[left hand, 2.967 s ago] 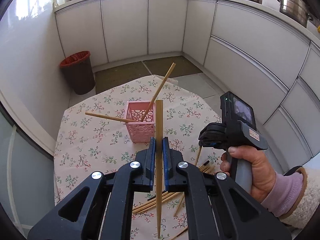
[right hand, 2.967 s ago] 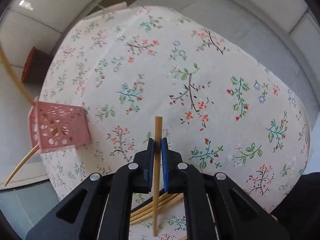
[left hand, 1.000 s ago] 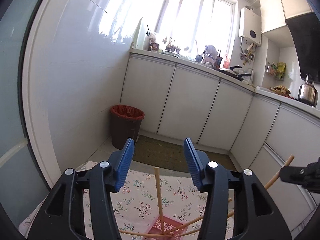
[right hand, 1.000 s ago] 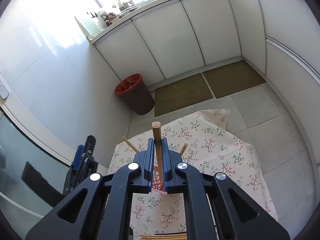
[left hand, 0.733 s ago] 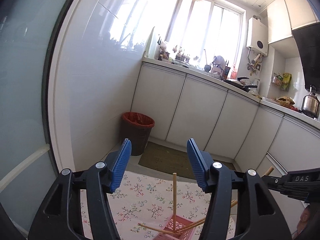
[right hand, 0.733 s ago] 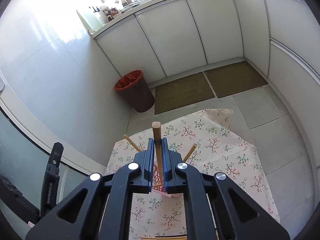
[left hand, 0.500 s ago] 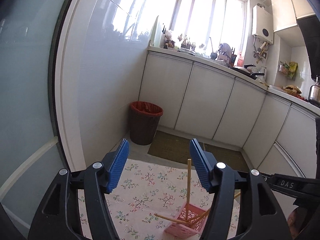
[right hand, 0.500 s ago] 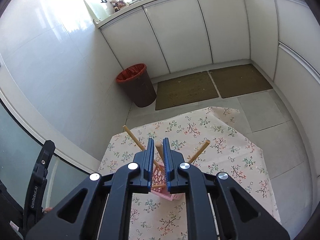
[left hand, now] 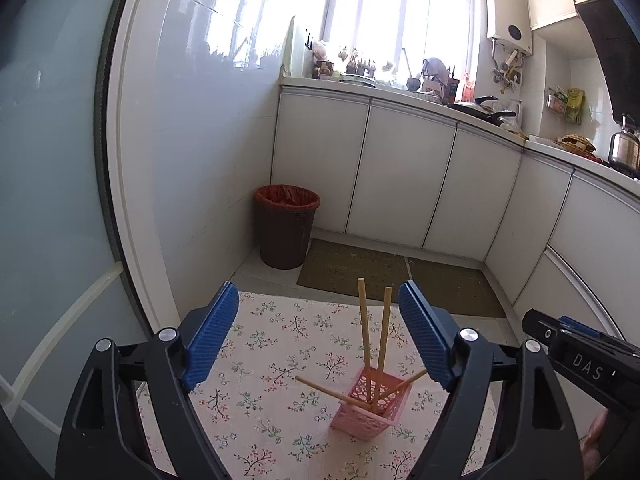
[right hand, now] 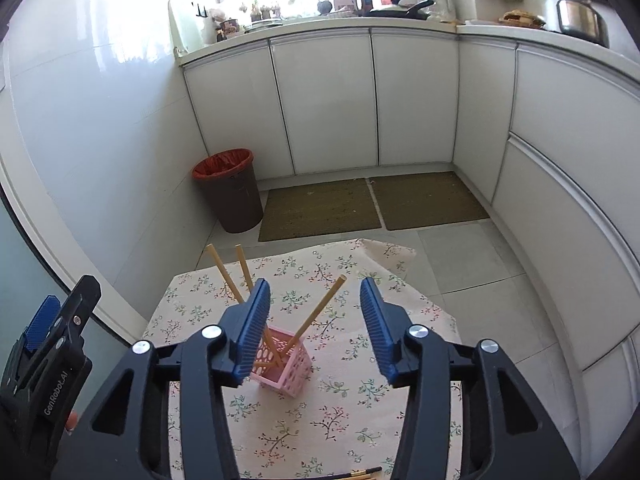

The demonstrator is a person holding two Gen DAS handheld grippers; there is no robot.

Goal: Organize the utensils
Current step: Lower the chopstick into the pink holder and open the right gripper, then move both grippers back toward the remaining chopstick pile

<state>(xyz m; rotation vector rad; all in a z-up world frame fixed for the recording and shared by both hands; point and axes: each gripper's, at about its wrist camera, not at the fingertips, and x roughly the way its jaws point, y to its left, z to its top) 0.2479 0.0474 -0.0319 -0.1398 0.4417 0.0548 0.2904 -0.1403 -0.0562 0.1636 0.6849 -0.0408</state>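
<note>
Gaping wide and empty, the left tool [left hand: 319, 338] and right tool [right hand: 312, 326] hang above the desk [right hand: 352, 420] — the pink basket [left hand: 370, 408] stands ahead, below both, with four chopsticks [left hand: 382, 336] leaning inside.

Chopstick basket on the table, kitchen beyond

We see the basket [left hand: 370, 408] standing on the tablecloth [left hand: 280, 364], with four chopsticks [left hand: 365, 320] in it: two near upright, two leaning outward to opposite sides. More chopsticks [right hand: 360, 473] lie on the cloth at its near edge. Beyond the table, two floor mats [right hand: 320, 208] lie side by side before the cabinets [right hand: 328, 104]; the trash bin [right hand: 230, 190] stands left of them, in the corner by the wall. A pot [right hand: 580, 14] sits on the counter at far right.
</note>
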